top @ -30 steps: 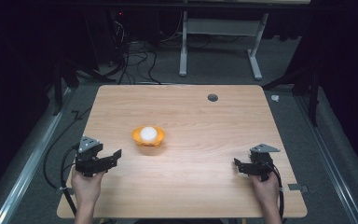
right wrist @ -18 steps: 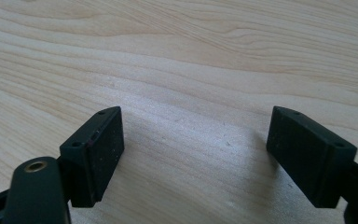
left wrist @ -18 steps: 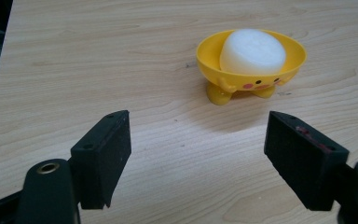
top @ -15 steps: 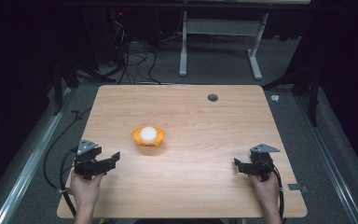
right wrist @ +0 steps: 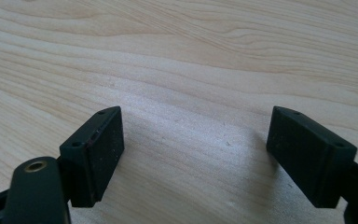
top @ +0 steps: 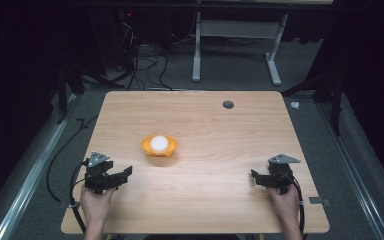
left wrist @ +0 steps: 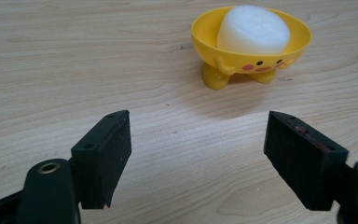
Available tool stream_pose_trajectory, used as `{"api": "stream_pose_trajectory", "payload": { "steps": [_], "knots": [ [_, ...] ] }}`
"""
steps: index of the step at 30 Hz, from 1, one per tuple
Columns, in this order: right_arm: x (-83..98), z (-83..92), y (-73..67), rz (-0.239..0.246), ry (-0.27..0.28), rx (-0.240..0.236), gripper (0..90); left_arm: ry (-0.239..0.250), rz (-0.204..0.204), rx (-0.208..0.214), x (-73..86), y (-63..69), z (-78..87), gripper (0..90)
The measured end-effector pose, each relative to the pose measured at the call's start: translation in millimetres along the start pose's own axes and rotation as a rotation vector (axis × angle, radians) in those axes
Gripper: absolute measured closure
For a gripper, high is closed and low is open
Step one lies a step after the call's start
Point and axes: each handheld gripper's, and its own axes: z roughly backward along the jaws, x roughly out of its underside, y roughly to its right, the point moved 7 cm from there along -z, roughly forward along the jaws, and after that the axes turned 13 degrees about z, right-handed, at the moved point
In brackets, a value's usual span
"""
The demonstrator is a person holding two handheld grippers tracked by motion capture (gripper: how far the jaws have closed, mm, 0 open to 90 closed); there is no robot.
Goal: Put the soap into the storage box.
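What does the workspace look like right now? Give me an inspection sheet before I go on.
Surface: wooden table, flat, with a small dark round hole near the far right.
Job's things: yellow footed bowl with a painted face, upright left of centre; a white rounded lump sits inside it.
Clutter: nothing seen on the table.
Grippers: left gripper near the left edge, jaws wide apart, pointed at the bowl, holding nothing; right gripper near the right edge, jaws wide apart over bare wood.
Cables: a black cable loops from the left gripper off the table edge; loose cables lie on the floor beyond.
Surroundings: dark room, white desk frame behind the table.
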Motion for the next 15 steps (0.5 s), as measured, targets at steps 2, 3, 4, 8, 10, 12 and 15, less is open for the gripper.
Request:
{"api": "stream_pose_trajectory", "payload": {
  "steps": [2,3,4,8,10,12,15],
  "knots": [
    [0.0,0.0,0.0,0.0,0.0,-0.001,19.8,-0.001,0.005,0.008,0.9,0.5,-1.0,23.8],
    [0.0,0.0,0.0,0.0,0.0,-0.001,19.8,-0.004,0.008,0.017,1.4,1.0,-1.3,23.8],
    [0.0,0.0,0.0,0.0,0.0,0.0,19.8,-0.005,0.013,0.024,1.9,1.4,-1.8,23.8],
    [0.0,0.0,0.0,0.0,0.0,0.0,19.8,-0.01,0.018,0.03,4.6,2.6,-3.4,23.7],
    [0.1,0.0,-0.1,-0.001,-0.001,0.001,19.8,-0.015,0.017,0.034,6.1,2.9,-3.5,23.8],
    [0.1,0.0,-0.1,-0.001,-0.001,0.001,19.8,-0.014,0.022,0.034,7.4,2.8,-4.2,23.8],
    [0.0,0.0,-0.1,-0.001,-0.001,0.001,19.8,-0.02,0.028,0.038,9.8,3.1,-6.0,23.8]
  ]
}}
